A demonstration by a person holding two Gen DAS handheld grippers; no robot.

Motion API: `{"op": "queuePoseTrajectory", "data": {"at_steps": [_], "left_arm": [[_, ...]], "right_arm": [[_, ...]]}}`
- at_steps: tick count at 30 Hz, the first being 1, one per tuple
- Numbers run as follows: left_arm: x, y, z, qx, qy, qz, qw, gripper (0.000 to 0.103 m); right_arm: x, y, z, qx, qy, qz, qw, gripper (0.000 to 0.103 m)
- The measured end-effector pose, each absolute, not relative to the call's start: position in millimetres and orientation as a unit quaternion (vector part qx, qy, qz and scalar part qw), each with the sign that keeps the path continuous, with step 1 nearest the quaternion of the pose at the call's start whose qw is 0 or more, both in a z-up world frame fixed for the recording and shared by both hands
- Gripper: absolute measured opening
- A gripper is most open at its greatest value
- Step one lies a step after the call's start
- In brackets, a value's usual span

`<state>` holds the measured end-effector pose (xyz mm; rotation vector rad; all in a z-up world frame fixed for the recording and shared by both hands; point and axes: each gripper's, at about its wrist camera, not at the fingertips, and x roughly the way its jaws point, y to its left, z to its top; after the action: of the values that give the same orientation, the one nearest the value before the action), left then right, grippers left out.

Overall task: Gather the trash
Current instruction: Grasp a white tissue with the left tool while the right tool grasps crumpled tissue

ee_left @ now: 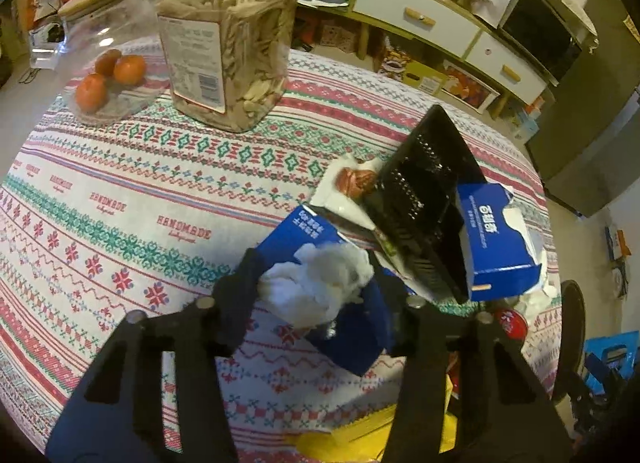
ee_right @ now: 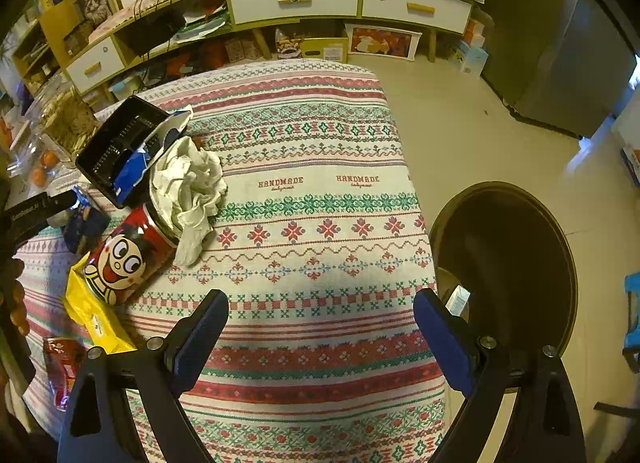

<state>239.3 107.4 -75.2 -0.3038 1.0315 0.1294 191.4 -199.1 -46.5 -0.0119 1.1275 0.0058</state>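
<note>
The left gripper (ee_left: 316, 283) is pinching a crumpled white tissue wad (ee_left: 320, 283) at lower centre of the left wrist view, just above a flattened blue carton (ee_left: 292, 231) on the patterned tablecloth (ee_left: 120, 183). The wad is probably light, soft and compressible; grip across its bulk. It has no clear long axis. The right gripper (ee_right: 320, 335) is spread, empty, at the bottom of its view. A round dark bin (ee_right: 560, 263) stands at right, beside the table.

L claw (ee_left: 316, 283) angled down, pads clamped; R claw (ee_right: 322, 339) angled down, spread wide.
</note>
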Motion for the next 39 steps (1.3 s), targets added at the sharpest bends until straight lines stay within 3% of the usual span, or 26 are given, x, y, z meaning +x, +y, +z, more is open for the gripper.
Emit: {"op": "queuePoseTrajectory", "data": {"at_steps": [9, 32, 38, 39], "left_arm": [[238, 110, -72, -0.151, 0.499, 0.047, 0.852, 0.037], [189, 113, -28, -0.126, 0.483, -0.013, 0.867, 0.037], [189, 117, -30, -0.132, 0.485, -0.009, 0.865, 0.037], [189, 118, -31, -0.132, 0.486, -0.009, 0.864, 0.037]], "right_arm": [[192, -190, -46, -0.02, 0.533, 0.006, 0.846, 0.095], [234, -136, -47, 0.018, 0.506, 0.045, 0.861, 0.095], [261, -126, -67, 0.054, 0.515, 0.068, 0.853, 0.084], [264, -125, -70, 0.06, 0.516, 0.07, 0.852, 0.077]]}}
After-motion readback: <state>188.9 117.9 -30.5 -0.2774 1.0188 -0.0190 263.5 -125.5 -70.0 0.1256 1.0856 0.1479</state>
